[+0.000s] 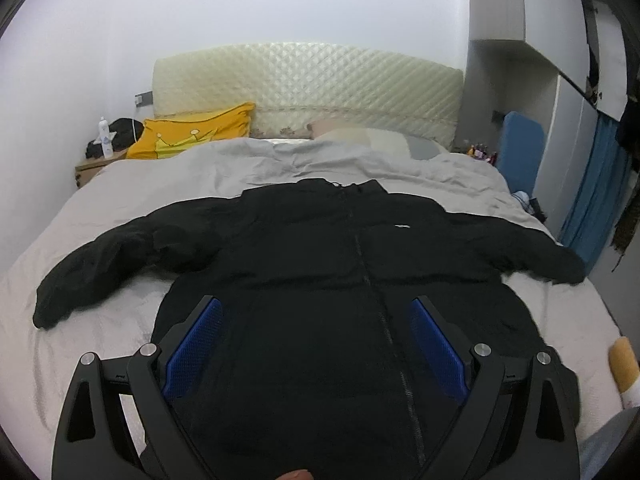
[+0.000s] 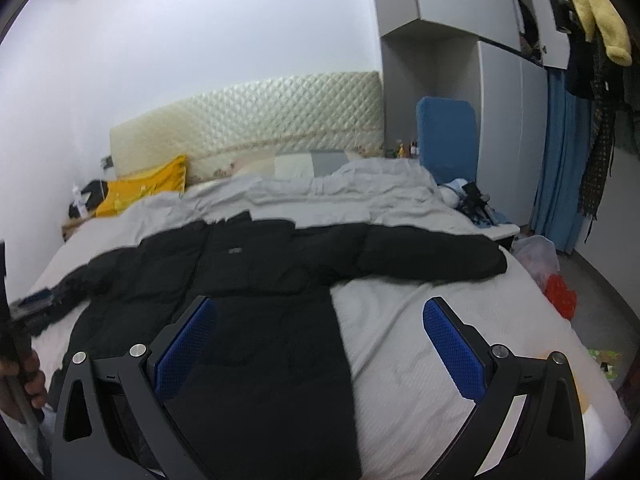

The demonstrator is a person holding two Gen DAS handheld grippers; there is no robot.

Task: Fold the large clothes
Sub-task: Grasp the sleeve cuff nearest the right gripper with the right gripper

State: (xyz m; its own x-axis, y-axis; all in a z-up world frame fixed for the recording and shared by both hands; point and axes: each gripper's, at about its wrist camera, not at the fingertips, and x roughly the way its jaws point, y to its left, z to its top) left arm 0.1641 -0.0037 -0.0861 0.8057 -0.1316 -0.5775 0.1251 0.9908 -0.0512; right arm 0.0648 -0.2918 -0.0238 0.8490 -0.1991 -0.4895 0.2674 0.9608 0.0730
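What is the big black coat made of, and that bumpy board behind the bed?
The big black puffy jacket looks like matte synthetic cloth with padding inside: it bulges in soft quilted bands and barely shines. The cream diamond-quilted headboard looks like glossy vinyl or faux leather, since light glints off its stitched diamonds; real leather can't be ruled out.

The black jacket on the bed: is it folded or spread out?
Spread out: the black jacket lies flat, zipped, both sleeves stretched sideways.
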